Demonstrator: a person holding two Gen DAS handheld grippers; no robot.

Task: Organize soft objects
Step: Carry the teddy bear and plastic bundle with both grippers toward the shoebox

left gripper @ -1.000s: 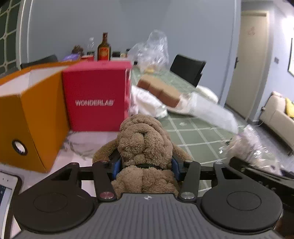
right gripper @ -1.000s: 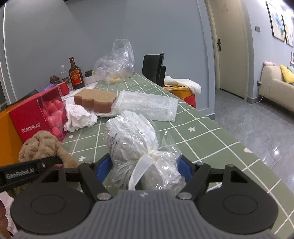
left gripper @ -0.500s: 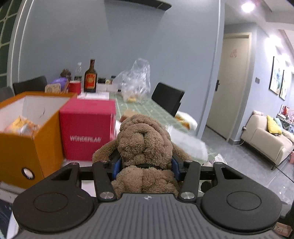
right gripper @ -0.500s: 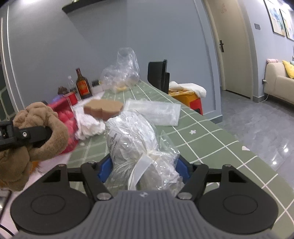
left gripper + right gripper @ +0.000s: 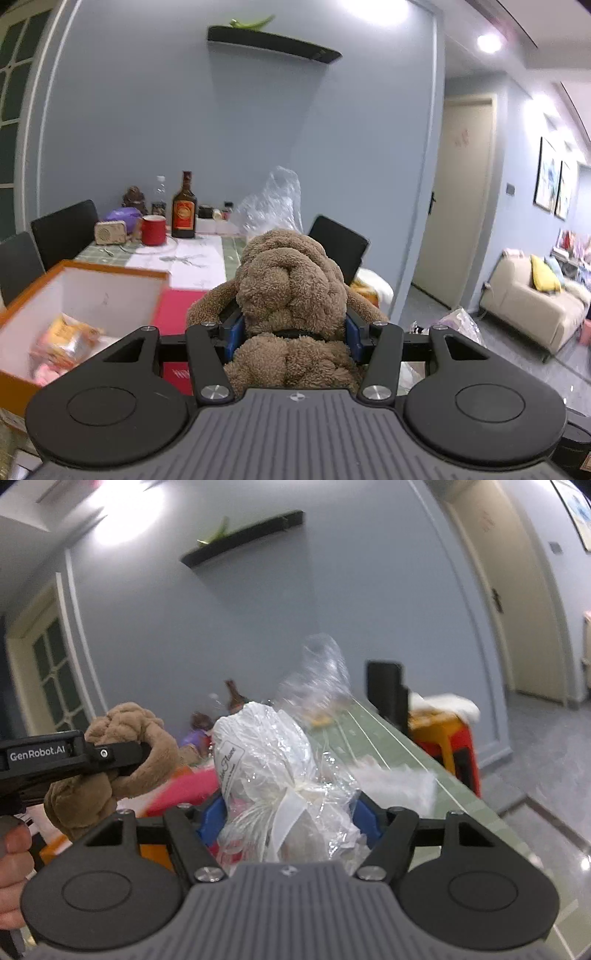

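Both grippers are loaded and raised above the table, so the task looks to be in its carrying stage. The left gripper [image 5: 291,328] is clamped on a brown plush dog [image 5: 291,288] at the neck, its blue pads pressed into the fur. The right gripper [image 5: 286,812] is closed around a clear cellophane-wrapped bundle [image 5: 273,760] tied with a white ribbon.

The likely destination, an open orange box [image 5: 92,291], sits low to the left and already holds 1 or 2 crinkly packets [image 5: 62,339], so some sorting seems done; these 2 soft items are left to place.

A red carton [image 5: 181,314] stands just beside the box on its right. Farther along the green table [image 5: 388,734] are a brown bottle [image 5: 184,206], a red mug [image 5: 153,229] and a loose plastic bag [image 5: 273,206], well apart from the drop path.
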